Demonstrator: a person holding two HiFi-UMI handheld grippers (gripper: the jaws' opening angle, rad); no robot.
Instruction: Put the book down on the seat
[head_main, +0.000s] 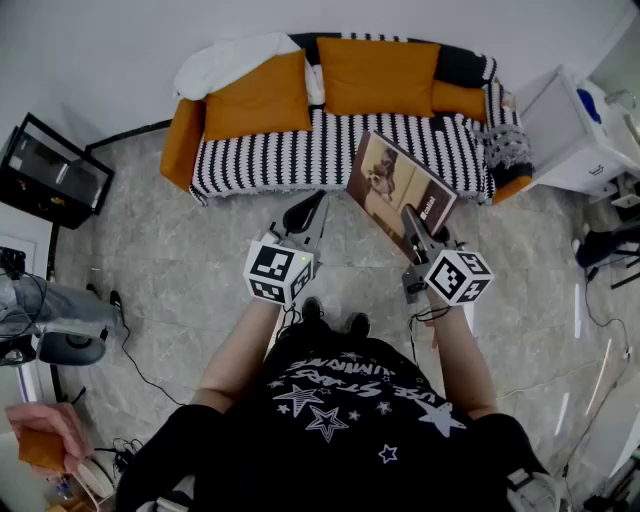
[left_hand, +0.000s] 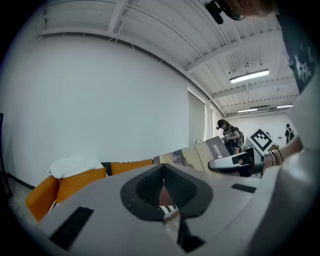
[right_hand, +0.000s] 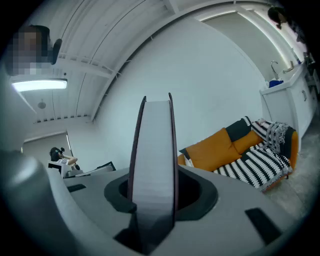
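Clamped on the book (head_main: 396, 182) w/ the right hand-held gripper (head_main: 414, 228): jaws partway apart, pinching both covers + the pages between at the lower edge, by the dark spine strip. Held tilted in the air above the floor (head_main: 180, 270), just short of the sofa (head_main: 182, 140), not yet over the seat (head_main: 290, 150). Nothing in the left hand-held gripper (head_main: 312, 212), pinched shut.

Prob. stiff: stays flat though gripped at one edge only. Moderate wt, cover looks glossy, so likely slippery and apt to pivot in a narrow pinch. Best gripped deep across both covers, close to the spine. Lower flat, release only once resting on the soft striped seat.

White lettering on the spine strip, approx. "callat" in the left gripper view, not certain. Other print too small to read.
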